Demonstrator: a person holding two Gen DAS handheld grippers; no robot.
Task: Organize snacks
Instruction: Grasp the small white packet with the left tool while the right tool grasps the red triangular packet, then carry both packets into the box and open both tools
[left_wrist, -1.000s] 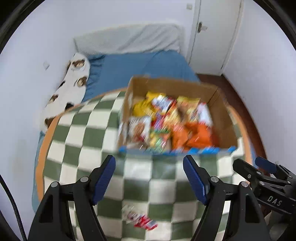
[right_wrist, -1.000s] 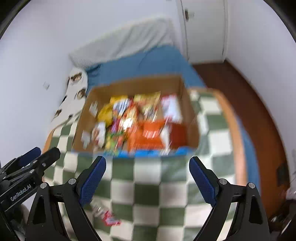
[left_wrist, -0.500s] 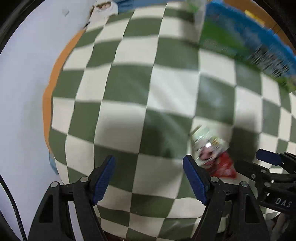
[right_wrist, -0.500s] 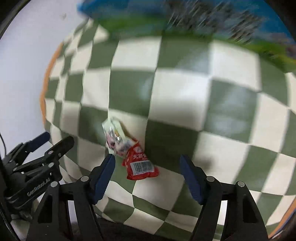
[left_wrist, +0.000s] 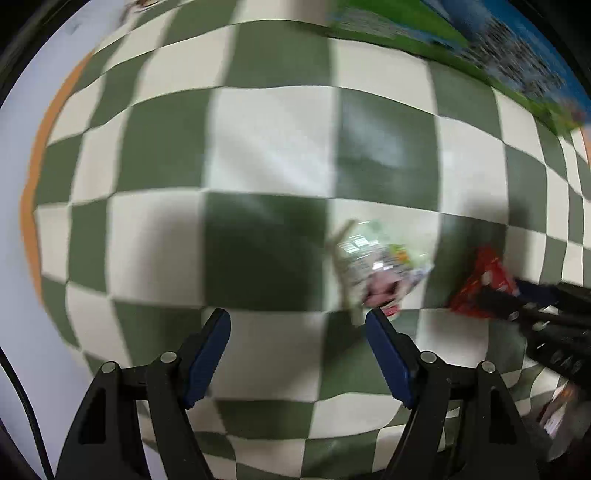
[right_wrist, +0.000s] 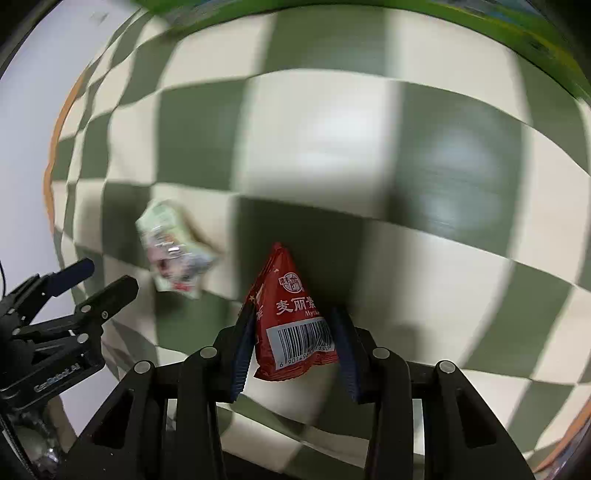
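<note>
Straddling the red snack packet (right_wrist: 295, 317) low in the frame, your right hand-held gripper (right_wrist: 295, 343) has narrowed around it for lifting, while your left hand-held gripper (left_wrist: 299, 350) gapes empty beside the pale snack packet (left_wrist: 380, 273) on the checkered bench (left_wrist: 258, 147).

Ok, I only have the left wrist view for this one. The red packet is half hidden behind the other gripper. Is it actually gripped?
Observer: Yes. In the right wrist view the right gripper has both pads pressed against the sides of the red packet.
Operator: Which face shows?
Observer: A white barcode panel at its near end, with white lettering above it.
Operator: Is my left gripper touching the pale green packet?
Observer: No. The left gripper is open, and its fingertips stop just short of the pale green packet.
</note>
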